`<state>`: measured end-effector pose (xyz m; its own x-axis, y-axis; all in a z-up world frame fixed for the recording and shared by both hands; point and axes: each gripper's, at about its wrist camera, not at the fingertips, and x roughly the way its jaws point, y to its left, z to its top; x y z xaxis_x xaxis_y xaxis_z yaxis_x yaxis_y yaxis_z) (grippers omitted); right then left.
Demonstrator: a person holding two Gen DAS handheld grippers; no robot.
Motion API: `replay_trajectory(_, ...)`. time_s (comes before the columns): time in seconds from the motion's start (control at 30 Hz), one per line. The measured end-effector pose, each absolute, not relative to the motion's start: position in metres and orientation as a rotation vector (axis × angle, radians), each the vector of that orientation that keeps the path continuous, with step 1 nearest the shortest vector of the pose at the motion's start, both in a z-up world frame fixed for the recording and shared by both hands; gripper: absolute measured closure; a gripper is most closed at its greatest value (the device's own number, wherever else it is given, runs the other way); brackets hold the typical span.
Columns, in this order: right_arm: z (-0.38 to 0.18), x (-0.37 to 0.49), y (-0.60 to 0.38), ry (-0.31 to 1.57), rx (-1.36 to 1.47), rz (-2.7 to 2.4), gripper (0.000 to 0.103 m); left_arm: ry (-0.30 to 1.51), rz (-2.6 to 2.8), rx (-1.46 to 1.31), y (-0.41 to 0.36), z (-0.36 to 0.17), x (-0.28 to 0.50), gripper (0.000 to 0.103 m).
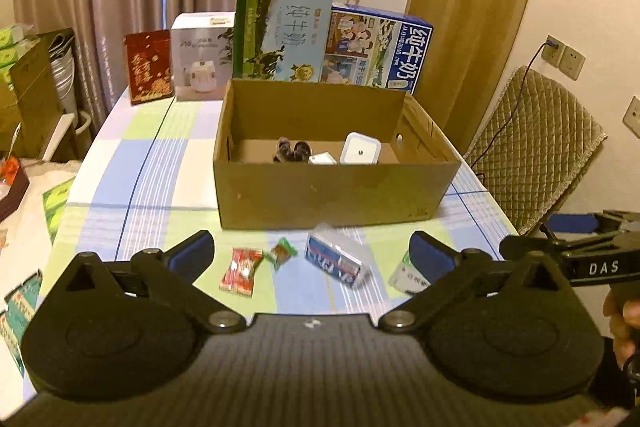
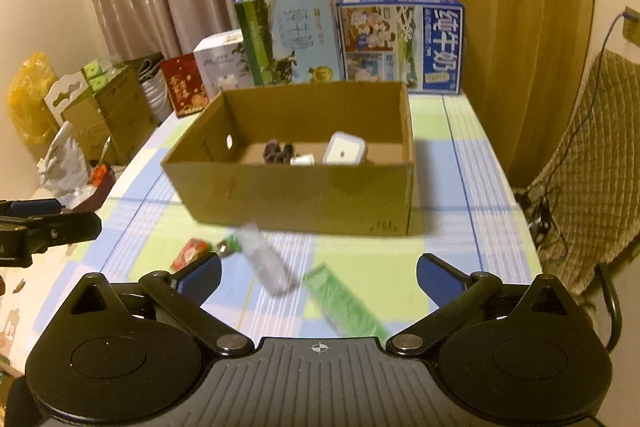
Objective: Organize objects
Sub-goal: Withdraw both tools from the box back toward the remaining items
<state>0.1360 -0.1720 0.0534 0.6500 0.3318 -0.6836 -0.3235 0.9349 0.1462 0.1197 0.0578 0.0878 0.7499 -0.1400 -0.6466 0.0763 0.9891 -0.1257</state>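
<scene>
An open cardboard box [image 1: 328, 191] [image 2: 296, 195] stands mid-table; inside lie a white square gadget [image 1: 360, 148] [image 2: 344, 148], a small white piece [image 1: 322, 159] and a dark lump [image 1: 291, 150] [image 2: 278, 151]. In front of the box lie a red candy wrapper [image 1: 241, 270] [image 2: 190, 251], a small green-and-red candy [image 1: 282, 251], a blue-and-white packet [image 1: 334, 261] that appears as a blurred clear pack [image 2: 266, 261] in the right wrist view, and a green flat pack [image 2: 344, 303] [image 1: 408, 277]. My left gripper [image 1: 312, 253] and right gripper [image 2: 318, 277] both hover open above these items, holding nothing.
Two milk cartons [image 1: 282, 31] [image 1: 376, 53], a white appliance box [image 1: 202, 57] and a red box [image 1: 148, 71] line the far table edge. A quilted chair [image 1: 532, 155] stands right, clutter and cardboard boxes [image 2: 108, 107] left. A checked cloth [image 1: 160, 163] covers the table.
</scene>
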Motion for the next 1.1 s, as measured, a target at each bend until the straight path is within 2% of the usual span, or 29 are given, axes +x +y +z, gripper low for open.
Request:
replay_trajectory(0.67, 0.026, 0.09, -0.174, 0.845, 0.007, 0.386, 0.002, 0.699, -0.037, -0.113, 0.07, 0.063, 0.068, 0.001)
replay_trajectory(1.1, 0.014, 0.084, -0.179, 0.843, -0.019, 0.363, 0.002, 0.783, -0.064, -0.078, 0.068, 0.041, 0.068, 0.001)
